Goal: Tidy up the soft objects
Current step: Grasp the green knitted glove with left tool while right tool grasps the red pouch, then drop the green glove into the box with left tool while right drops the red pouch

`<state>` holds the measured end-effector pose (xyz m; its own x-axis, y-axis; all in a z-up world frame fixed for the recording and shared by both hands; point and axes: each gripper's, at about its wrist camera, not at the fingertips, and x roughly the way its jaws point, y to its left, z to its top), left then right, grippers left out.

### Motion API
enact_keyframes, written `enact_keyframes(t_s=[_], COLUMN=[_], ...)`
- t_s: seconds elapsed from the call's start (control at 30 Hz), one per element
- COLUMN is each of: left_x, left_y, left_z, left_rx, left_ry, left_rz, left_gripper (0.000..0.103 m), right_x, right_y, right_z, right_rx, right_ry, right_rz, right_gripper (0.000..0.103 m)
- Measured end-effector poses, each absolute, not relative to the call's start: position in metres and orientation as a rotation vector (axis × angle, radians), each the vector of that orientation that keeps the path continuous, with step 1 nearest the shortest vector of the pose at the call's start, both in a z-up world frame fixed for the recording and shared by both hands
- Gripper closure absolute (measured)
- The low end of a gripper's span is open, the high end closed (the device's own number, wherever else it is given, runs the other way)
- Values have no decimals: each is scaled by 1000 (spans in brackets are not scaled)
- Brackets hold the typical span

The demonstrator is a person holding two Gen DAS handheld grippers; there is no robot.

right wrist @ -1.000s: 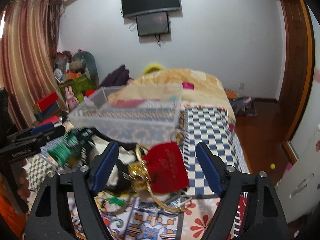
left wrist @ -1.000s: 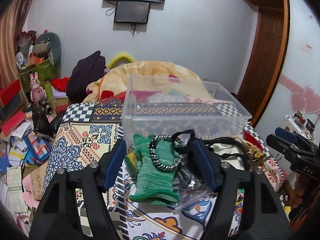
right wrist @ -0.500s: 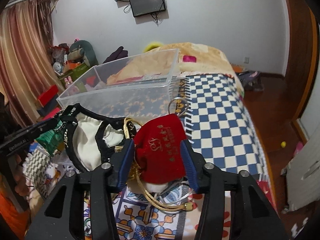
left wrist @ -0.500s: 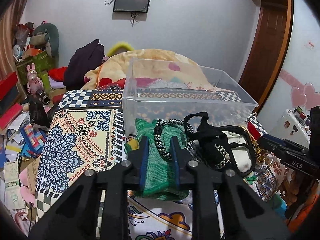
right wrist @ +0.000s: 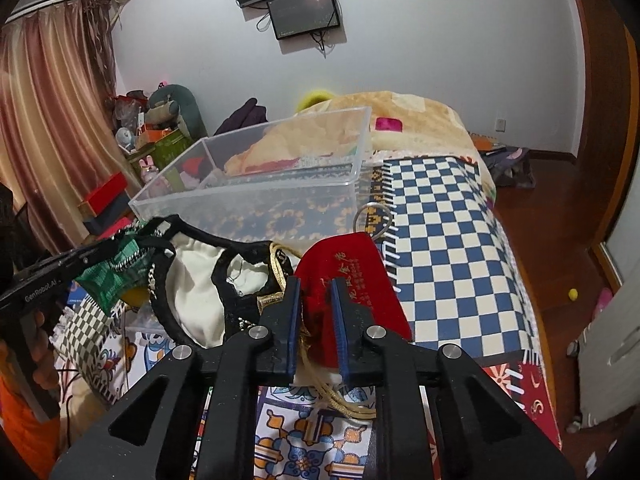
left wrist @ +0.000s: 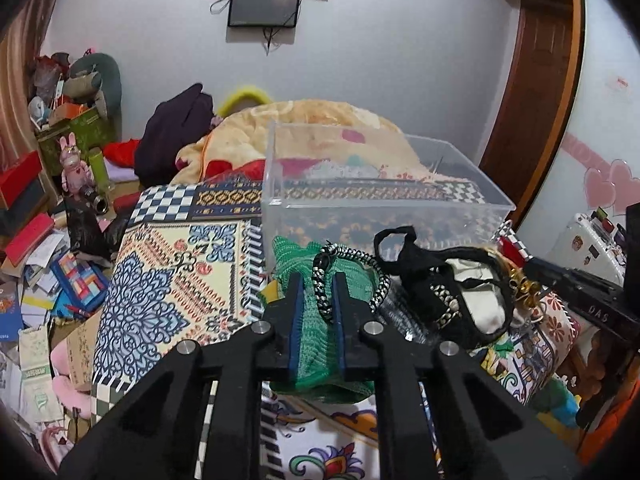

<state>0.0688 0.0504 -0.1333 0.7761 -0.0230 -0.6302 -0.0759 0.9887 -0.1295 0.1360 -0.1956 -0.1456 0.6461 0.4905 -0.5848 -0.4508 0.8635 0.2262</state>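
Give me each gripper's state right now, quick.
Left gripper: closed on the green knitted cloth.
Right gripper: closed on the red velvet pouch.

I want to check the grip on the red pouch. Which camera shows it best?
The right wrist view: the red pouch fills the centre, pinched between the right claw, gold lettering visible. The left wrist view shows only a red sliver at the far right, behind the black-and-cream bag, beside the clear bin.

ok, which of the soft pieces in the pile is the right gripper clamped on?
The red velvet pouch, pinched by the right gripper. The green mesh cloth sits in the left gripper.
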Motion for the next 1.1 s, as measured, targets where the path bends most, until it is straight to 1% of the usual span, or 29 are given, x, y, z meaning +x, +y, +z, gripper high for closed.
enact_keyframes(t_s=[0.17,0.23,0.27,0.3,0.57,0.63,0.7,0.73,0.8,0.83,1.1], left_x=[68,68,68,67,80,87,95,97,99,98,86], left_y=[55,53,52,51,43,42,41,41,42,42,43], left_z=[-128,-125,-123,-121,-120,-125,-131,-135,-140,-140,-116], left_rx=[-152,-141,-131,-120,-89,-72,-59,-58,-63,-67,-66], left_ry=[674,664,656,647,648,660,685,697,707,704,627], left_rz=[48,48,55,64,39,40,40,40,35,34,14], left_gripper=[89,81,74,70,70,70,80,82,93,94,95], right_x=[131,130,130,129,128,127,127,127,126,125,125], right_y=[-198,-198,-199,-200,-200,-200,-200,-201,-201,-201,-196], right_z=[-140,-138,-138,-138,-140,-140,-140,-140,-139,-139,-123], right_rx=[59,55,55,55,59,61,63,65,66,67,48], right_ry=[654,645,641,638,644,645,643,642,640,638,595], right_rz=[535,535,537,539,546,546,545,545,544,543,553], right_gripper=[90,90,90,90,90,90,90,90,90,90,90])
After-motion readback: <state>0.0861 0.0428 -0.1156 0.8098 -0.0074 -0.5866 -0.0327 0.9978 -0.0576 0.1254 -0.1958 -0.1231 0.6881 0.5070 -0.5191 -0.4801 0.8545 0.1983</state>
